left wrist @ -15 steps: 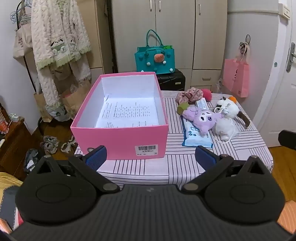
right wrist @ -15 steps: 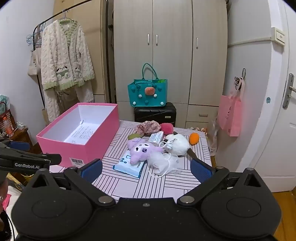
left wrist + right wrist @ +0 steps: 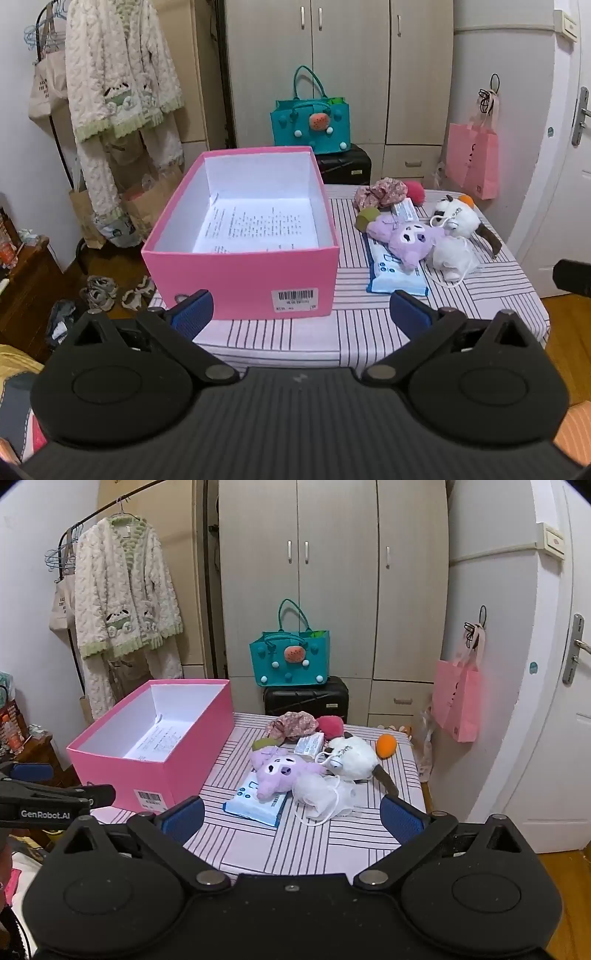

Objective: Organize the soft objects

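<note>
Blue-padded fingers of the left gripper [image 3: 301, 308] stand spread as wide as they go, with nothing between them, hovering over the near edge of the striped table [image 3: 369, 328]. Straight ahead of it, close by, sits the pink box [image 3: 240, 273], lid off, a printed sheet of paper [image 3: 258, 230] lying on its white floor and a barcode label on its near wall. The right gripper [image 3: 291, 814] is likewise fully spread and empty, held above the table's near edge. Just ahead of it lies the heap of soft things: a white face mask [image 3: 321, 795] nearest, touching a purple plush [image 3: 280, 771] that rests on a blue wipes pack [image 3: 255, 801]. Beyond these sit a white plush [image 3: 352, 757] with an orange ball [image 3: 386, 746] beside it, a small tissue packet [image 3: 310, 744], a floral scrunchie [image 3: 293, 723] and a red pompom [image 3: 330, 725]. From the right gripper the box is ahead and to the left, beside the heap but not touching it. Farther off, a teal bag [image 3: 290, 661] stands on a black suitcase [image 3: 306, 699] before the wardrobe [image 3: 332, 572].
</note>
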A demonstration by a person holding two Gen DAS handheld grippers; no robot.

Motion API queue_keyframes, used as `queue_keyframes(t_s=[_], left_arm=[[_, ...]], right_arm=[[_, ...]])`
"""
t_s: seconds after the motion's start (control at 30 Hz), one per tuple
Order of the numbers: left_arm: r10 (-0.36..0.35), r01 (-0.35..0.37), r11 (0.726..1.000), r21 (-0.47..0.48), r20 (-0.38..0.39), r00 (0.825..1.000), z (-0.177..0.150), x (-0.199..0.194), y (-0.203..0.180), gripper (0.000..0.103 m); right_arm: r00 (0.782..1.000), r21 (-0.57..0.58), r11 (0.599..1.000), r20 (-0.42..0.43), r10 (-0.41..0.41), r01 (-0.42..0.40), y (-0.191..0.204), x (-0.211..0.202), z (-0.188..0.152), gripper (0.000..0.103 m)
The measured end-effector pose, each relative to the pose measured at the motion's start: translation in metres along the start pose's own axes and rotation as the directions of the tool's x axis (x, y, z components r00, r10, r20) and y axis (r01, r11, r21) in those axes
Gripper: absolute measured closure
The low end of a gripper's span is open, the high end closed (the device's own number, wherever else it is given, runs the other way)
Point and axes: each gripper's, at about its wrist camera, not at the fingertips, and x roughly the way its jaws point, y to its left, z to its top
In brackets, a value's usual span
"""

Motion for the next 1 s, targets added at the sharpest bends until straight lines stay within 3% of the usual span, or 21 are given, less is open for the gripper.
queue_keyframes(t_s=[0.23,0.73,1.0], left_arm=[[-0.022,0.022,1.0,0.009,-0.005,1.0,-0.004,-0.004,-0.004,0.0],[-0.015,0.014,1.0,0.025,0.048,0.999,-0.012,-0.008,-0.008,0.0],[-0.001,-0.004,0.998,0.057,0.093,0.996,-0.013,-0.01,-0.012,0.0]], right_arm=[[0.998,-0.034,0.998,0.031,-0.058,0.059,0.007,-0.004,-0.006,0.001],[0.997,-0.014,0.999,0.062,-0.047,0.047,0.007,-0.004,-0.019,0.001],[0.986,-0.022,0.988,0.07,-0.15,0.152,0.002,0.004,-0.023,0.001]])
